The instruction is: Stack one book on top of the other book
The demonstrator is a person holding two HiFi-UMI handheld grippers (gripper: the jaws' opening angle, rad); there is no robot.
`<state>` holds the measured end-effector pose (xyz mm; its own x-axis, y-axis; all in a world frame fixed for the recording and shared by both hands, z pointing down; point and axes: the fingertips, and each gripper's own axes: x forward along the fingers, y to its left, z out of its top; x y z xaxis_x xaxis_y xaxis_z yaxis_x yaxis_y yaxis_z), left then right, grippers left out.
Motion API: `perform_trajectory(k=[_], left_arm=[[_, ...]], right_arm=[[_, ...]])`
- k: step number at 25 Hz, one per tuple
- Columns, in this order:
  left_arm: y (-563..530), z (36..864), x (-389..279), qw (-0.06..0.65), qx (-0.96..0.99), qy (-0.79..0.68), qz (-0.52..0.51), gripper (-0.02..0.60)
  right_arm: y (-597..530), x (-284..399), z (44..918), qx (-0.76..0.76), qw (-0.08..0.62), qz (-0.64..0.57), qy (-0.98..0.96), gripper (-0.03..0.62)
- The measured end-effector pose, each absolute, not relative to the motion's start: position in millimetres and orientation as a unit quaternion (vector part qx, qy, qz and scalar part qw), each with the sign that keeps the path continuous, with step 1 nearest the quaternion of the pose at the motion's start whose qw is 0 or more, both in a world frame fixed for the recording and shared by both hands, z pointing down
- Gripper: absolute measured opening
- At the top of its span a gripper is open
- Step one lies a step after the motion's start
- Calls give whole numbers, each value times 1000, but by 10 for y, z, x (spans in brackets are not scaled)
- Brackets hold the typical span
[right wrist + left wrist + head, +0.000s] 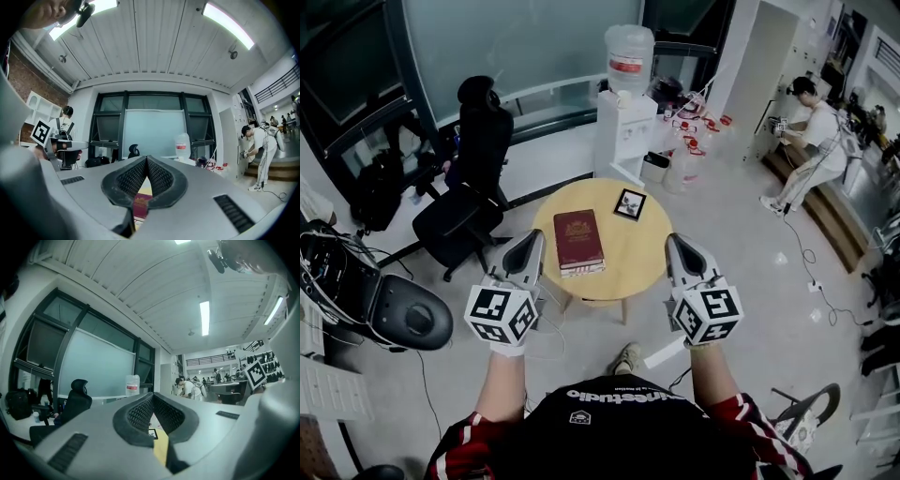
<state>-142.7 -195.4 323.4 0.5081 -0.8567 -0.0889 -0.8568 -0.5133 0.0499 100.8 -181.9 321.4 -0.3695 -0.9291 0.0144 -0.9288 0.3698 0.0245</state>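
L gripper (528, 246): jaws fully closed, ribbed black pads meeting at the tip, nothing between them. The left gripper view (153, 394) shows the same, pads pressed together and empty. R gripper (679, 244): also closed tight w/ nothing held; its own view (147, 158) shows the pads touching at the tip.

Both grippers are held level, side by side, over the near edge of the round light wooden table (647, 253).

Dark red hardcover book (578, 241) lies flat on the table btwn the two grippers, just beside the L gripper's tip and a bit further from the R one. Neither touches it. It shows through the gap under the R pads (140, 205).

Small black-covered book w/ pale picture on front (629, 203) lies flat further out, beyond both tips, nearer the R gripper's side. It's apart from the red book, so not stacked.
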Motion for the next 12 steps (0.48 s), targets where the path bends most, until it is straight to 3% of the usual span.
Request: perform_trajectory(k=[12], left_arm=[[-1915, 3271, -1389, 3, -869, 493, 47, 17]], right_arm=[[-1731, 1058, 3225, 566, 15, -4, -824, 28]])
